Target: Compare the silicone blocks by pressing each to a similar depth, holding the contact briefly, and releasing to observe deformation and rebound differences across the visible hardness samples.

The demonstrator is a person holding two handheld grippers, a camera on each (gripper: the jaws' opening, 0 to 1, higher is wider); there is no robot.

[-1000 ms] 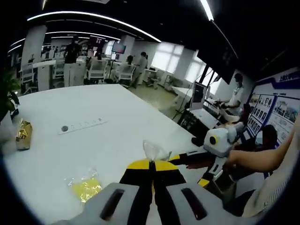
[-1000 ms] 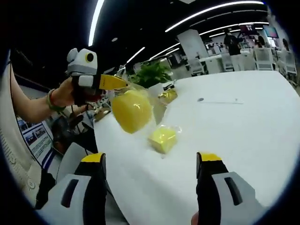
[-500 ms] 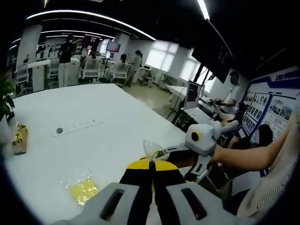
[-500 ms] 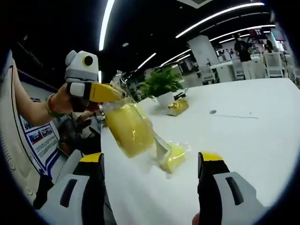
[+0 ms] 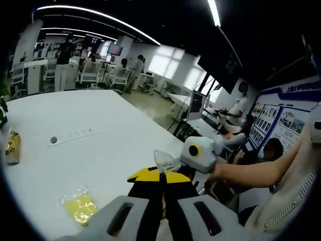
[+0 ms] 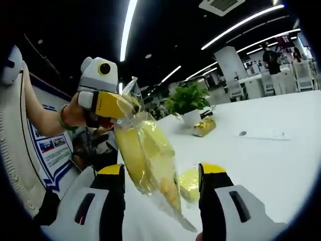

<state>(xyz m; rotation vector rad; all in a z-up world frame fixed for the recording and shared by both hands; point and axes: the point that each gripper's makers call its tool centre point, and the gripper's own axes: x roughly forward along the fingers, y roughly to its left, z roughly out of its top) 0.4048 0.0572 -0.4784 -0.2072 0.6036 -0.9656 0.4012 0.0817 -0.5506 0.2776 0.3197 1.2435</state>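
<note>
The left gripper [image 6: 131, 104] is clamped on the top of a bagged yellow block [image 6: 148, 160], which hangs between the right gripper's [image 6: 161, 175] spread jaws, above the white table [image 6: 281, 160].

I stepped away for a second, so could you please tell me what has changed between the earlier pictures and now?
The right tool has closed in on the bagged yellow block, which now hangs between its open jaws. The left tool stays shut on the bag's top. The second bagged block still lies on the white table.
</note>
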